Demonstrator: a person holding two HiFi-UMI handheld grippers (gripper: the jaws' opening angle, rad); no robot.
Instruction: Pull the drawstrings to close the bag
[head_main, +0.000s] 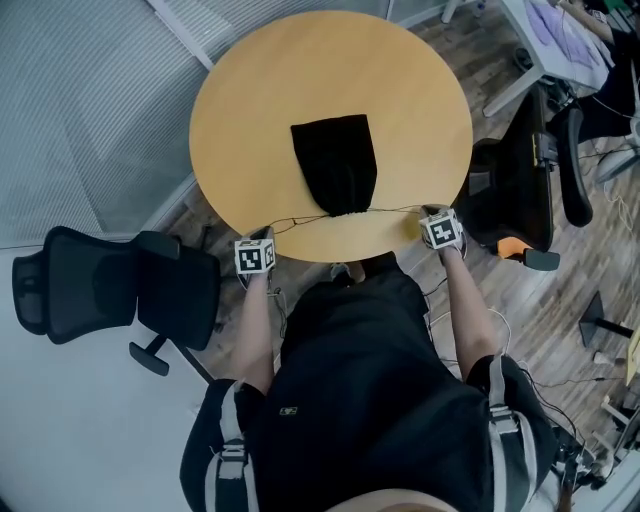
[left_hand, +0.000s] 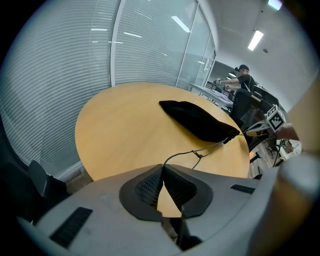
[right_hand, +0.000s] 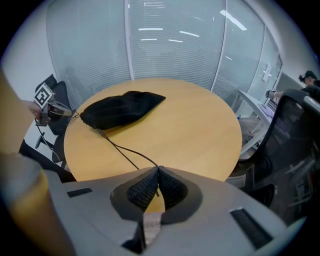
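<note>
A black drawstring bag (head_main: 335, 160) lies in the middle of the round wooden table (head_main: 250, 100), its gathered mouth toward the near edge. A thin dark drawstring (head_main: 295, 220) runs left from the mouth to my left gripper (head_main: 262, 238), which is shut on its end at the table's near-left rim. In the left gripper view the drawstring (left_hand: 192, 152) leads from the pinched jaws to the bag (left_hand: 200, 120). The other drawstring (head_main: 400, 210) runs right to my right gripper (head_main: 432, 212), shut on it too. The right gripper view shows the drawstring (right_hand: 122, 150) reaching the bag (right_hand: 120, 110).
A black office chair (head_main: 110, 285) stands left of the person's legs. Another dark chair (head_main: 530, 190) sits right of the table. Glass walls with blinds (right_hand: 170, 40) lie beyond the table. A person (left_hand: 242, 80) works at a desk in the background.
</note>
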